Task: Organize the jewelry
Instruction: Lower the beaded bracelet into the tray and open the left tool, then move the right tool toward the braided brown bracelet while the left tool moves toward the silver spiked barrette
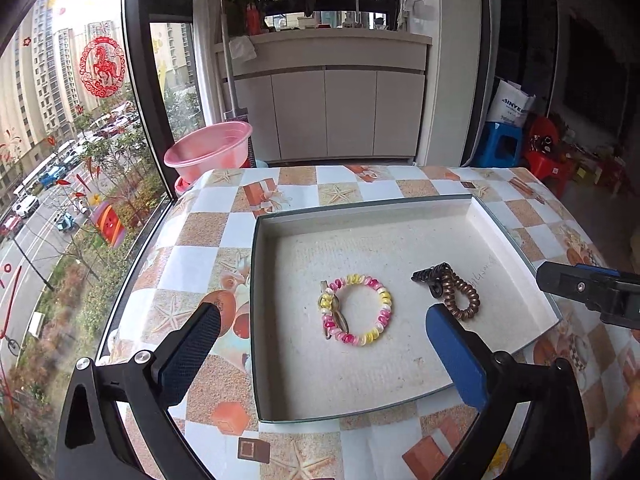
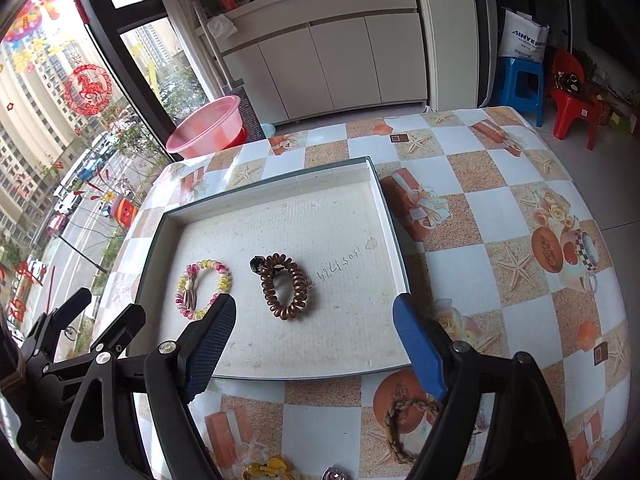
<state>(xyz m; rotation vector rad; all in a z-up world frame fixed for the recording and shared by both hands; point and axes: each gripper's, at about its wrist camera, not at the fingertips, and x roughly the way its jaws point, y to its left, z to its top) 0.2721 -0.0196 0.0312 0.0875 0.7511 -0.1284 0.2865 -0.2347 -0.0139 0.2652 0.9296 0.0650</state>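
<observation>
Braided bracelet (image 2: 404,426) is lying outside tray (image 2: 394,236), just below R gripper (image 2: 316,354), nearer than L gripper (image 1: 326,354); both gaping wide, empty.

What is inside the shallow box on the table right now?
The box holds a pink-and-yellow coil bracelet lying over a small metal clip and a brown coil bracelet with a black clip. Its underside is hidden.

White bag (image 2: 523,39) — partial "SINYE…" print; tray (image 2: 280,344) scribble — illegible
</observation>
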